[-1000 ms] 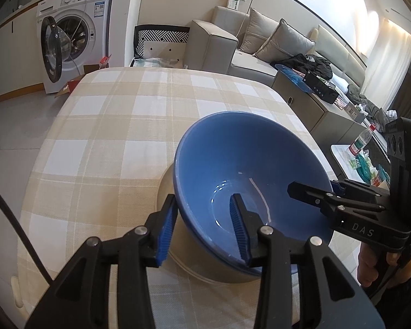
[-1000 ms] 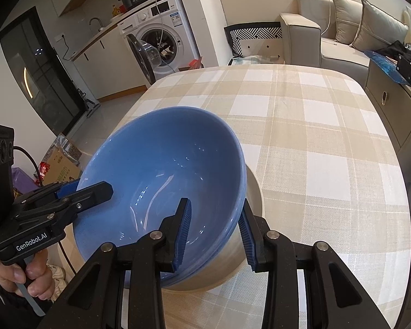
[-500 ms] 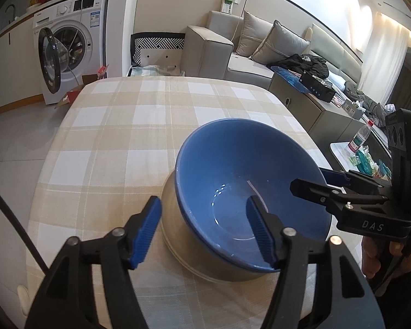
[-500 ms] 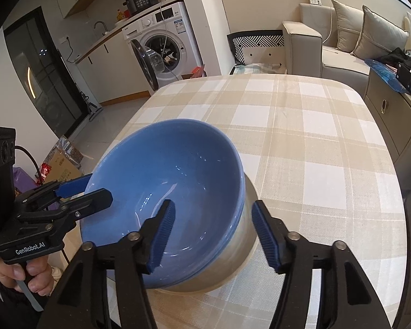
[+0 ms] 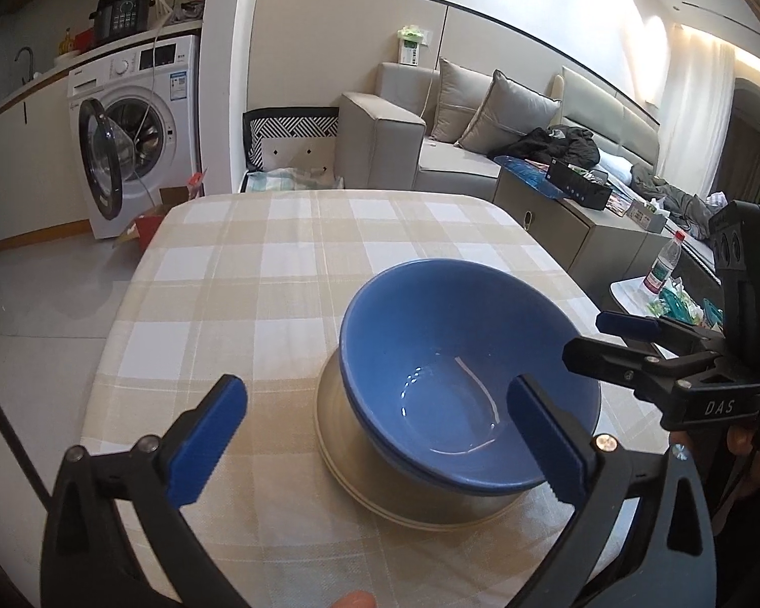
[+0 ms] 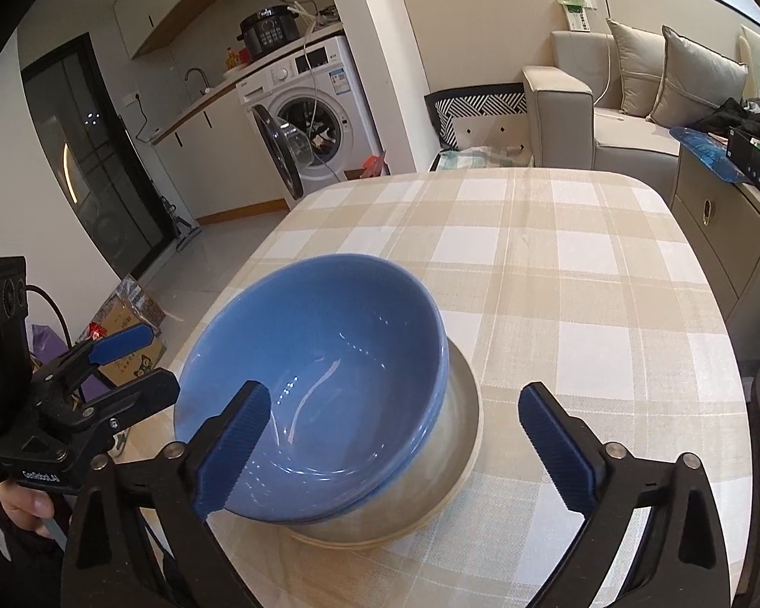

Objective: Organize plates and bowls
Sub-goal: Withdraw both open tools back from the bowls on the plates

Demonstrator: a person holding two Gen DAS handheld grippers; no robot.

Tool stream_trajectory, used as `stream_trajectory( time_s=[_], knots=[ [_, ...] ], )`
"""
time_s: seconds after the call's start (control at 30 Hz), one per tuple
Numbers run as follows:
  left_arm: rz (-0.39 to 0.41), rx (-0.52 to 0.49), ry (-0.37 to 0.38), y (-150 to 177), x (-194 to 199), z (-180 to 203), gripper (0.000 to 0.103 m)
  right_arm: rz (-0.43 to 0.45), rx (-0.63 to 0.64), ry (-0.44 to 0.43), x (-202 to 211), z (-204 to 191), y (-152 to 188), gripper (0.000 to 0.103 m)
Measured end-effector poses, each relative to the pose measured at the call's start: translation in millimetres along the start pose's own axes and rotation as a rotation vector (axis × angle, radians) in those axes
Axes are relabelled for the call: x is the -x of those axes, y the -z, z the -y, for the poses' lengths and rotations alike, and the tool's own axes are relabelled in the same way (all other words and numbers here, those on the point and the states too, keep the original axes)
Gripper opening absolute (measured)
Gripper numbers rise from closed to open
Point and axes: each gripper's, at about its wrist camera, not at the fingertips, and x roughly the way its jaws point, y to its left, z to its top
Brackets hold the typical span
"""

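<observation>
One checked tablecloth [image 5: 289, 273] in beige and white covers the table, the largest thing here. Toward five o'clock on it sits a beige plate [image 5: 339, 461], and nested on that plate rests the blue bowl [image 5: 446, 354], upright with its rim level. The left gripper [image 5: 375, 435] hangs at six o'clock, jaws spread wide and released, touching nothing. The right gripper [image 6: 395, 430] likewise gapes wide at six o'clock in its own view, holding nothing.
</observation>
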Motion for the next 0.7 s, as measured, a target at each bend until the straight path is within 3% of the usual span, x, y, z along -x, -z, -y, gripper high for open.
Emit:
stream_trajectory(
  time_s=[0.7],
  knots=[
    [0.171, -0.025, -0.09, 33.5, 28.4, -14.0, 0.103, 0.205, 0.155, 0.04, 42.3, -14.7, 29.7, 0.103]
  ],
)
